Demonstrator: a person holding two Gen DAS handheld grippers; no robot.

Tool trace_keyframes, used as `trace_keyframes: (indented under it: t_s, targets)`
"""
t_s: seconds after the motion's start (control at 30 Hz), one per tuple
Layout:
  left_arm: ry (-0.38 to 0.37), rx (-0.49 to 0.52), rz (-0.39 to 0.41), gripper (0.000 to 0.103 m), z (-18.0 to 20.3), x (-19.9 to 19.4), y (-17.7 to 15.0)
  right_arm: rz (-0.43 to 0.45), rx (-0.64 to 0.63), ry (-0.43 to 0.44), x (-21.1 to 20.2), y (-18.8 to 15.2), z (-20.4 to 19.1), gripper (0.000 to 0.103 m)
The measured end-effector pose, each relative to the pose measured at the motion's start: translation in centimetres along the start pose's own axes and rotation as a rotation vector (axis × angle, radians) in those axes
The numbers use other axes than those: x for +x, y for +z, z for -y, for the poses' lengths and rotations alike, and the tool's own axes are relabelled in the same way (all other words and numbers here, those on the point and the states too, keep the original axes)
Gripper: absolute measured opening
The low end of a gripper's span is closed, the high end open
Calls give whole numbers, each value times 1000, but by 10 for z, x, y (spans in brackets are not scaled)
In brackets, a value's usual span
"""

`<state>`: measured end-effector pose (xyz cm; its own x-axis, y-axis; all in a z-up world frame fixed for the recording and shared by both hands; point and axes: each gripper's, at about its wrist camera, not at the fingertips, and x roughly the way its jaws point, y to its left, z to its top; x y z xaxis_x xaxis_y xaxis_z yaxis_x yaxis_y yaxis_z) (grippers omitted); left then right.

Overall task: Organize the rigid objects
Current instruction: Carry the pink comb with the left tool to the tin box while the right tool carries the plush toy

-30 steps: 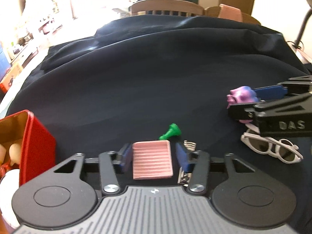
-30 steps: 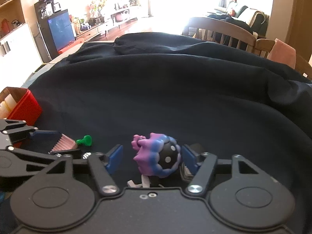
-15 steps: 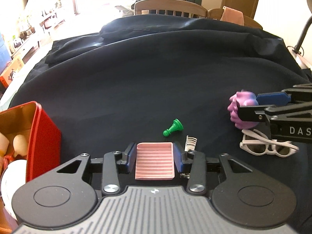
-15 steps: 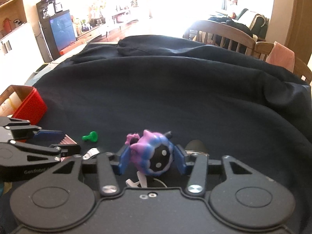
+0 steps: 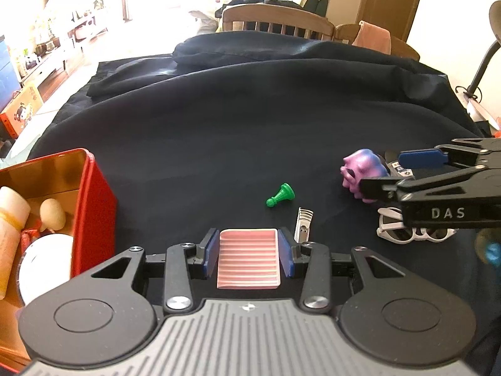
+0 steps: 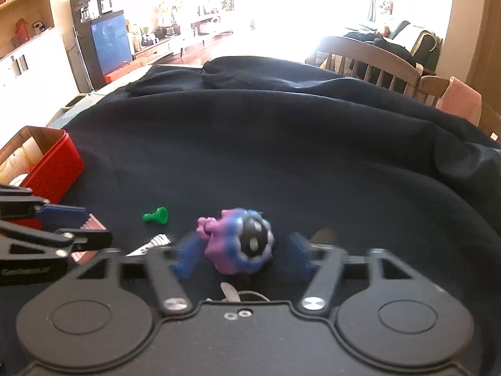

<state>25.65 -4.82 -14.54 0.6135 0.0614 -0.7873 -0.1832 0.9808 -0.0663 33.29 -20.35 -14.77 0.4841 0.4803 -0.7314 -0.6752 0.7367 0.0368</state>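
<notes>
My left gripper (image 5: 248, 250) is shut on a pink ribbed block (image 5: 248, 263), held over the dark cloth beside the red tin (image 5: 94, 206). The left gripper also shows at the left of the right wrist view (image 6: 75, 228). A purple-and-blue spiky toy (image 6: 241, 244) sits between the fingers of my right gripper (image 6: 242, 255); its blue pads are blurred and stand apart from the toy, so it is open. From the left wrist view the toy (image 5: 363, 172) is at the right, between the right gripper's fingers (image 5: 419, 159).
A green pawn (image 5: 280, 195) and a metal nail clipper (image 5: 303, 228) lie on the cloth ahead of the left gripper. White sunglasses (image 5: 413, 233) lie under the right gripper. The red tin holds several items. Wooden chairs (image 5: 275, 18) stand behind the table.
The left gripper has closed on the pink block and lifted slightly. The right gripper closed on the toy, then its jaws spread apart again; the toy has turned.
</notes>
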Motion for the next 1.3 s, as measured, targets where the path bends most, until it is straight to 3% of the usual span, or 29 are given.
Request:
trace_keyframes:
  t_s: [0.23,0.43,0.63,1.3]
  targets:
    - [14,-51,-5,39,-14,-9,-5,-39,27,1,21,2,-1,76]
    - [17,-70,-7,39,-20,-14,-9,-65,30,0,29,0,0,60]
    - [4,-69,-3,39,-19,-17,-8,-71,33,-26,22,-1,-5,55]
    - [-96,-64,26,39,-41,-64,-1,-12,65,63,-75,8,-65,55]
